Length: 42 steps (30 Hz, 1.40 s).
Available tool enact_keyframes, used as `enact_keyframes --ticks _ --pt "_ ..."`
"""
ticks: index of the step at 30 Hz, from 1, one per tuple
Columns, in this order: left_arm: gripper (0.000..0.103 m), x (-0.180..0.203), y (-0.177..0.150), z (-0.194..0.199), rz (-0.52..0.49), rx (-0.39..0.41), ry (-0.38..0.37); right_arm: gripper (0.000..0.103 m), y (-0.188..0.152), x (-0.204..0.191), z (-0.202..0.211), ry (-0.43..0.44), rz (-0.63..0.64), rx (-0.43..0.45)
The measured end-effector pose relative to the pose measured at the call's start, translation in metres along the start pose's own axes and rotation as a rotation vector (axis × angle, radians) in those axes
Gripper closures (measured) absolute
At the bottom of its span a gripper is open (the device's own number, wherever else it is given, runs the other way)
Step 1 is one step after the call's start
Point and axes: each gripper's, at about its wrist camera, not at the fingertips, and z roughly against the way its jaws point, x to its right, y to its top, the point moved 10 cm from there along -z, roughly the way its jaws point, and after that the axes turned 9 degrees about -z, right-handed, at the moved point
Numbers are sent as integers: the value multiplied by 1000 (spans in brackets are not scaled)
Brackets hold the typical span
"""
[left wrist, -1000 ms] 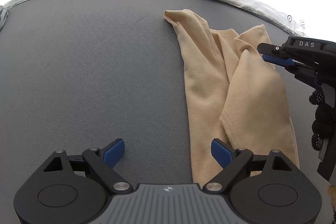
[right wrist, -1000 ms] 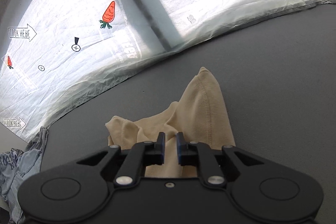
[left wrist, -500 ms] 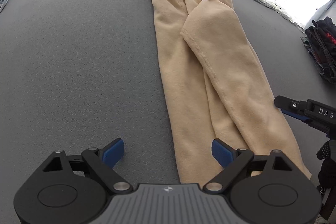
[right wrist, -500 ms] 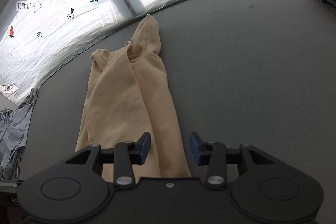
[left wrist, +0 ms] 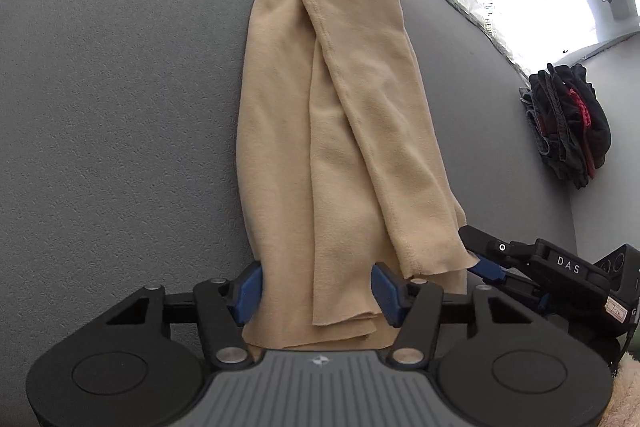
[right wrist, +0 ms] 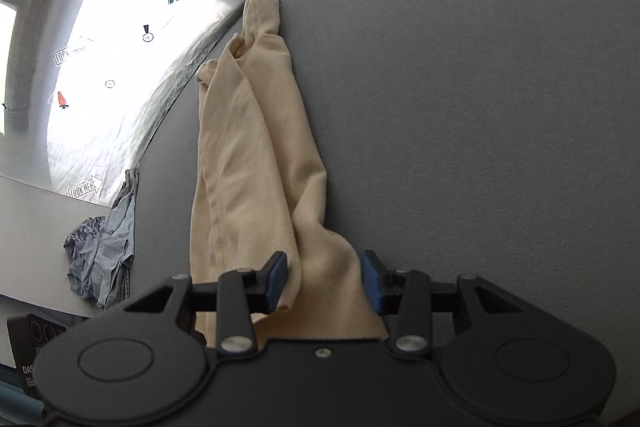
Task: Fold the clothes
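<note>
A beige garment (left wrist: 340, 131) lies in a long, narrow, loosely folded strip on the grey table (left wrist: 120, 107); it also shows in the right wrist view (right wrist: 248, 163). My left gripper (left wrist: 316, 289) is open, its blue pads on either side of the garment's near end. My right gripper (right wrist: 324, 277) is open too, astride the same end at its right corner. In the left wrist view the right gripper (left wrist: 496, 263) comes in from the right and touches the cloth's edge.
A dark pile of clothes (left wrist: 568, 127) lies at the table's right side. A blue-grey pile of clothes (right wrist: 104, 243) sits at the left. Crinkled plastic sheeting (right wrist: 120, 47) with printed markers lines the table's far edge.
Both grippers have drawn back along the garment to its near end. The right gripper went from shut to open; the left gripper's pads now straddle the cloth.
</note>
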Motion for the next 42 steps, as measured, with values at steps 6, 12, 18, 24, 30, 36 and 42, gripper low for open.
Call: enact_keyframes --ticks 6,12,18,24,30,36,42 --pt "80 2 -11 -8 38 26 29 59 -8 -2 -6 48 0 -66" --pt "92 4 -12 3 73 84 41 92 -15 -14 -21 47 78 -134" --pt "92 42 -4 63 110 189 -112 93 -10 -37 25 231 -18 -141" --pt "92 74 8 113 103 299 -219 93 -12 -54 78 407 -204 -195" --pt "92 48 33 99 238 337 -217 93 1 -36 61 458 -458 -192" --pt "92 39 80 99 221 395 -219 93 34 -59 48 514 -438 -157" --pt "92 32 142 82 215 443 -195 93 81 -77 21 537 -442 -134"
